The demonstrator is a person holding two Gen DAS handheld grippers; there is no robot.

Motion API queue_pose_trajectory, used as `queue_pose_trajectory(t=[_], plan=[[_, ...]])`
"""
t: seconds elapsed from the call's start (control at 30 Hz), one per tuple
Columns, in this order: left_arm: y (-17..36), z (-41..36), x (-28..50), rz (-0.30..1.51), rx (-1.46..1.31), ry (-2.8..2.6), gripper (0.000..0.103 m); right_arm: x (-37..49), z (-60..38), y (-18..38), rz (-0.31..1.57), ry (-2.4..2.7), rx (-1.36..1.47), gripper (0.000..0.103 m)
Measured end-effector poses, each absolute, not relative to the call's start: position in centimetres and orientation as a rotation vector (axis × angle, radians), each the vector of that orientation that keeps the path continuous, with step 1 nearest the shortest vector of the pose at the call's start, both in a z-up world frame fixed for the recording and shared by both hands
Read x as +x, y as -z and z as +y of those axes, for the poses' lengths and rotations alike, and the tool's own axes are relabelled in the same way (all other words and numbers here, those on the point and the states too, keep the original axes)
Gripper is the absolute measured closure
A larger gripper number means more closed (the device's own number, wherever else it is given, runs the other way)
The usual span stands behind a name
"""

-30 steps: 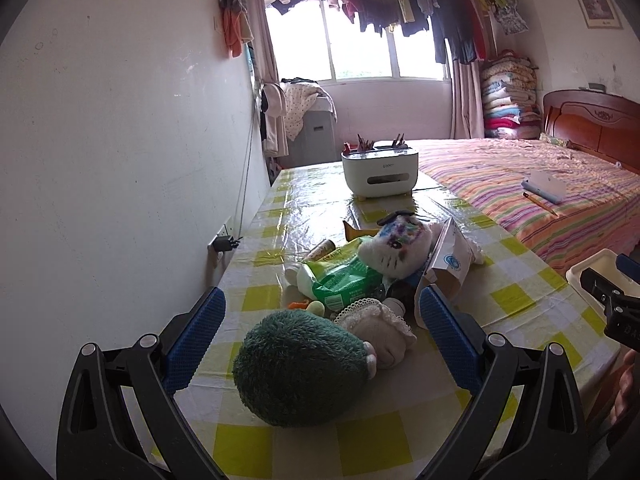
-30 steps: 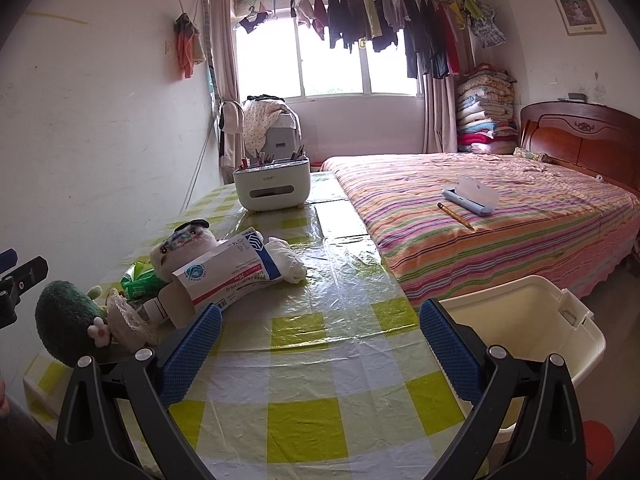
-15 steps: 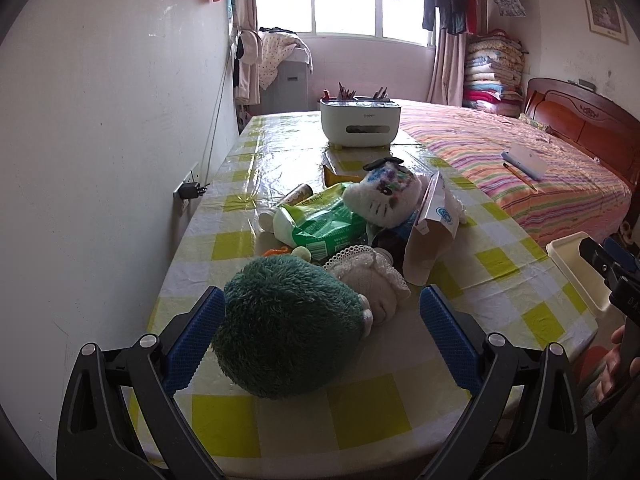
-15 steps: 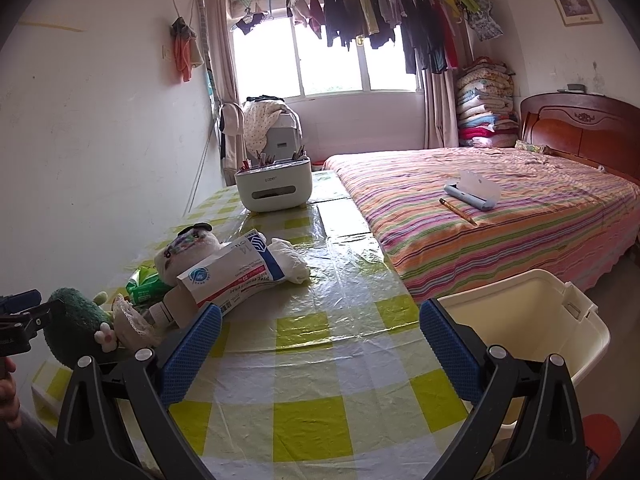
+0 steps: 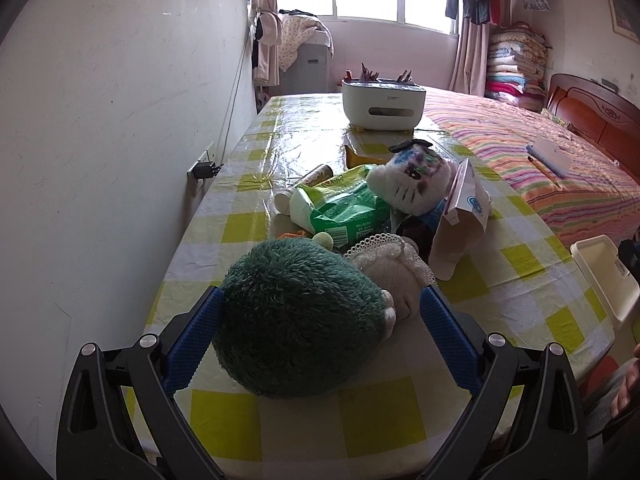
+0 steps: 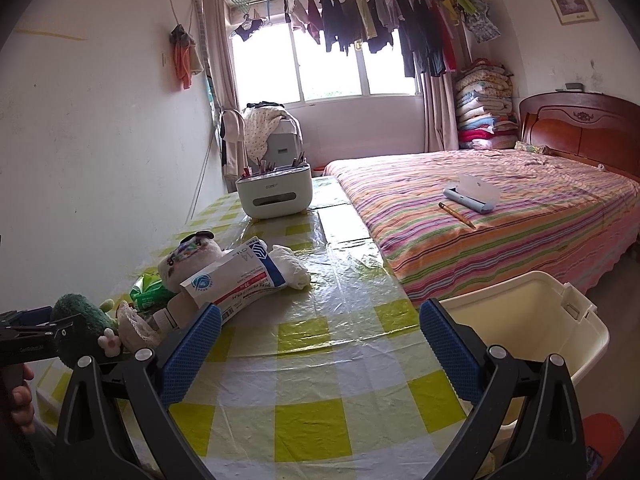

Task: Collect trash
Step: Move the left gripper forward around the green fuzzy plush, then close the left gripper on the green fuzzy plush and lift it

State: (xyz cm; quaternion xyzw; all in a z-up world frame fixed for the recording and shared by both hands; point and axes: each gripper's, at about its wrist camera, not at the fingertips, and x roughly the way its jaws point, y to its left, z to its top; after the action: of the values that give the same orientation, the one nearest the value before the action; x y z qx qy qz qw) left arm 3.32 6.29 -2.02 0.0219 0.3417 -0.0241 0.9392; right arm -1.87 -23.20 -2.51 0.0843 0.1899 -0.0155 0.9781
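Left gripper (image 5: 316, 320) has dropped in w/ jaws wide open either side of the green plush (image 5: 296, 320), not real trash imo, while right gripper (image 6: 320, 344), also open & empty, hovers between paper packet (image 6: 236, 280) & bin (image 6: 532, 320).

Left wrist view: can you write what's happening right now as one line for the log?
left gripper: open, straddling green plush toy | right gripper: open, over table, holding nothing | bin: beside table
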Motion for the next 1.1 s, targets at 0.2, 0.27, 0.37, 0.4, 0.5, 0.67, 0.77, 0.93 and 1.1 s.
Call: queue_pose_trajectory(t=[0.2,0.27,0.37,0.4,0.5,0.67,0.77,0.93,1.1], plan=[[2.3,6.6,4.0,0.714,0.037,0.003,0.007,-1.8,-23.0,2.5,0.38,0.03,0.158,0.006],[2.5,7.0,4.2,0.724,0.025,-0.019,0.007,-1.8,-22.9,2.5,0.379,0.03,0.152,0.006],[3.0,7.5,4.6,0.746,0.011,-0.052,0.007,-1.6,-22.8,2.6,0.382,0.031,0.146,0.006],[3.0,7.7,4.7,0.751,0.006,-0.059,0.007,-1.6,-22.8,2.7,0.384,0.029,0.148,0.006],[3.1,8.0,4.6,0.751,-0.004,-0.061,0.007,-1.4,-22.8,2.8,0.394,0.028,0.152,0.006],[3.1,7.7,4.5,0.749,0.013,-0.07,0.007,-1.3,-22.5,2.9,0.398,0.032,0.138,0.006],[3.2,7.5,4.6,0.745,0.024,-0.073,0.007,-1.4,-22.3,2.9,0.394,0.029,0.133,0.006],[3.2,7.3,4.7,0.739,0.031,-0.08,0.007,-1.4,-22.3,2.9,0.394,0.026,0.139,0.006],[3.4,7.2,4.9,0.737,0.035,-0.085,0.007,-1.5,-22.4,2.8,0.393,0.027,0.144,0.006]])
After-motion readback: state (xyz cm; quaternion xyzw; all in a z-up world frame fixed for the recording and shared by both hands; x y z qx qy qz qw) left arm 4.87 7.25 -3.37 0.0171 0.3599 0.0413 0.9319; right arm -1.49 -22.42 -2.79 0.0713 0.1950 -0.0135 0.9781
